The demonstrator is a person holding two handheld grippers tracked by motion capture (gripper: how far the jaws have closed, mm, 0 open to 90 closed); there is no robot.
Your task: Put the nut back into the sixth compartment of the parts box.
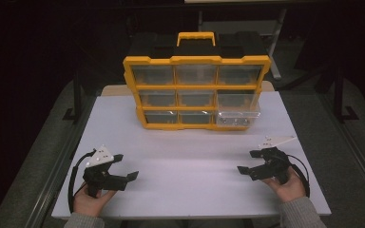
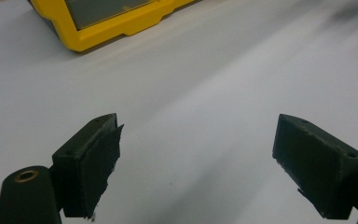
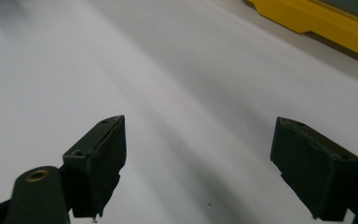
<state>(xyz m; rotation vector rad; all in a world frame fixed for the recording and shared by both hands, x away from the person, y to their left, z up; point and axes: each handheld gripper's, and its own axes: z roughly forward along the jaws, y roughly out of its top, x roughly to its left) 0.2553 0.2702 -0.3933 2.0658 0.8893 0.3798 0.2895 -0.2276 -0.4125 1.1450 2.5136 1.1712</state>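
Observation:
A yellow and black organizer case (image 1: 196, 90) stands upright at the back of the white table (image 1: 190, 156), its front a grid of clear drawers. The bottom right drawer (image 1: 238, 115) is pulled out toward me. My left gripper (image 1: 125, 166) is held low over the table's near left, open, with nothing between its jaws. My right gripper (image 1: 249, 162) is over the near right, also open and holding nothing. In the left gripper view a corner of the case (image 2: 107, 21) lies at the top left beyond the gripper (image 2: 198, 156). In the right gripper view the case's yellow edge (image 3: 321, 23) crosses the top right beyond the gripper (image 3: 198, 161).
Dark floor and black table legs surround the table. A metal rail (image 1: 52, 175) runs along the left side. Bare white tabletop stretches between the two grippers and the case.

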